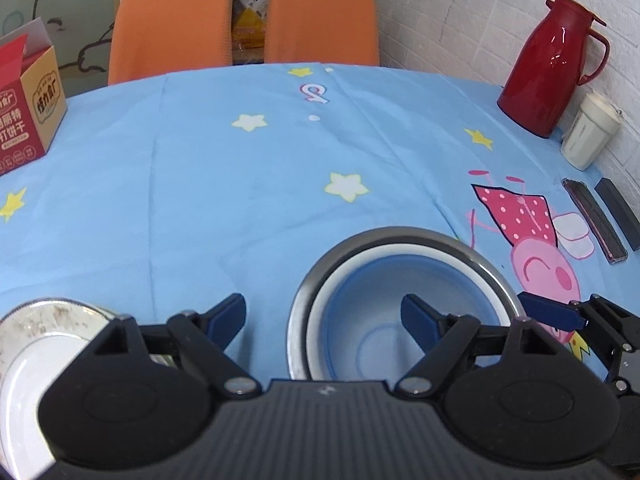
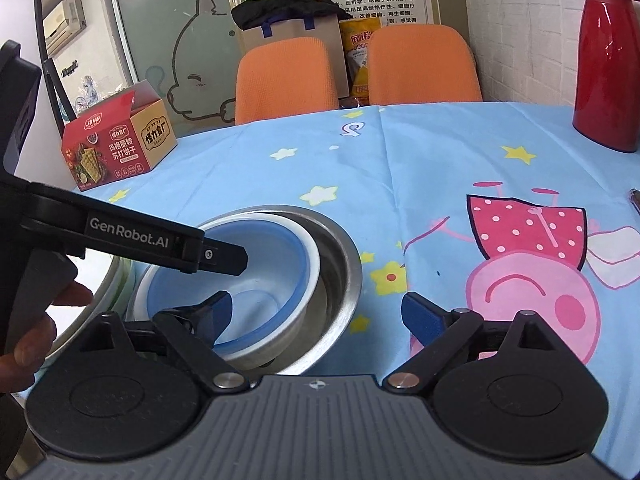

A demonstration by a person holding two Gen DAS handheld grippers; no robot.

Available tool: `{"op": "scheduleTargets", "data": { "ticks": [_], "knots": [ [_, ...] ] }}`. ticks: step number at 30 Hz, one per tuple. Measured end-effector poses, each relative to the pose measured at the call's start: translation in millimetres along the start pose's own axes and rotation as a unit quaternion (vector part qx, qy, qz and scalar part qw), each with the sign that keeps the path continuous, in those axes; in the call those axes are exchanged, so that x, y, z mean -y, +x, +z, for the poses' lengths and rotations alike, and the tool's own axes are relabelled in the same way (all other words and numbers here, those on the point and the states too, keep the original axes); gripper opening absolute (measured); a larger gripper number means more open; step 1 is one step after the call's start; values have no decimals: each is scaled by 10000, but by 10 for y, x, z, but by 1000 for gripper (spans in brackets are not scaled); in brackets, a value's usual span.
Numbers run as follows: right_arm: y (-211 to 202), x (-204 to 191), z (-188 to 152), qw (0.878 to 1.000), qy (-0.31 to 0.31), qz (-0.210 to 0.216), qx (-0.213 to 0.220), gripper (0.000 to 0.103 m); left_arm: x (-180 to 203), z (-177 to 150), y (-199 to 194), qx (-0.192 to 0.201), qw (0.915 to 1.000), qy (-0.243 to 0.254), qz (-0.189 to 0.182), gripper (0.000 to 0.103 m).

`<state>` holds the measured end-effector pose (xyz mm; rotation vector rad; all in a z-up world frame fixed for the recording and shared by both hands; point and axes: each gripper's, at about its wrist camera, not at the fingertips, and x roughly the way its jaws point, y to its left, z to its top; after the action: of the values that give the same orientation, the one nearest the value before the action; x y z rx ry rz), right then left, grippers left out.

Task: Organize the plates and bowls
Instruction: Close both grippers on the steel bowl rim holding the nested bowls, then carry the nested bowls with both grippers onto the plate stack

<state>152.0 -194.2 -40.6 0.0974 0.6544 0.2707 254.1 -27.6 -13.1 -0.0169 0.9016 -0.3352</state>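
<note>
Blue cartoon tablecloth (image 1: 240,184) w/ stars and a pink pig covers the table; two orange chairs (image 1: 320,20) stand at its far edge, white brick wall on the right. Red thermos jug (image 1: 552,64) and a cream cup (image 1: 590,132) sit at the far right corner, red cracker box (image 1: 28,120) at the far left edge.

Near the front edge, a blue bowl (image 1: 400,292) sits tilted inside a steel bowl (image 1: 472,252). Left of them, by the near left corner, is a white plate (image 1: 36,344) w/ a speckled rim.

Left gripper (image 1: 323,316) hangs over the bowls, jaws wide apart, holding nothing; one finger is over the blue bowl's inside, the other out over the cloth. Right gripper (image 2: 316,314) is also spread open and empty, one finger (image 2: 218,312) over the blue bowl, the other above the pig print.
</note>
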Motion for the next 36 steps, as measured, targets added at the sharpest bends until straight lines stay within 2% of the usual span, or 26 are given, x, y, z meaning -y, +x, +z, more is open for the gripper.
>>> {"op": "scheduleTargets", "data": {
  "ticks": [9, 14, 15, 16, 19, 21, 22, 24, 26, 27, 31, 33, 36],
  "knots": [
    [176, 6, -28, 9998, 101, -5, -188, 103, 21, 33, 116, -135, 9999, 84, -35, 83],
    [193, -8, -59, 9999, 133, -87, -24, 103, 24, 21, 201, -278, 9996, 88, 42, 83],
    [197, -15, -75, 9999, 133, -87, 15, 103, 29, 12, 209, -278, 9995, 107, 57, 86],
    [208, -45, -87, 9999, 27, -108, 28, 103, 40, 5, 202, -254, 9996, 139, 64, 94],
    [238, -149, -97, 9991, -272, -310, -29, 103, 77, -5, 190, -219, 9995, 226, 74, 98],
    [231, -141, -83, 9993, -159, -343, -46, 103, 99, -23, 195, -208, 9994, 272, 58, 94],
    [225, -128, -77, 9994, -98, -328, -45, 103, 103, -34, 208, -251, 9993, 291, 48, 86],
    [192, -91, -74, 9997, 42, -223, 19, 103, 111, -60, 198, -203, 9993, 323, 54, 84],
    [162, -99, -84, 10000, 11, 48, 40, 103, 122, -67, 166, -170, 9993, 313, -61, 70],
    [152, -114, -89, 9999, 27, 151, 43, 95, 143, -71, 150, -170, 9993, 305, -94, 67],
    [146, -195, -81, 10000, 16, 70, 26, 93, 236, -64, 107, -169, 9993, 334, 26, 61],
    [116, -212, -54, 10000, 53, 14, 34, 93, 251, -8, 43, -131, 9996, 254, -80, 58],
    [-34, -253, 32, 9995, -15, -172, 264, 94, 300, 102, -113, 30, 9994, 200, -286, 56]
  ]
}}
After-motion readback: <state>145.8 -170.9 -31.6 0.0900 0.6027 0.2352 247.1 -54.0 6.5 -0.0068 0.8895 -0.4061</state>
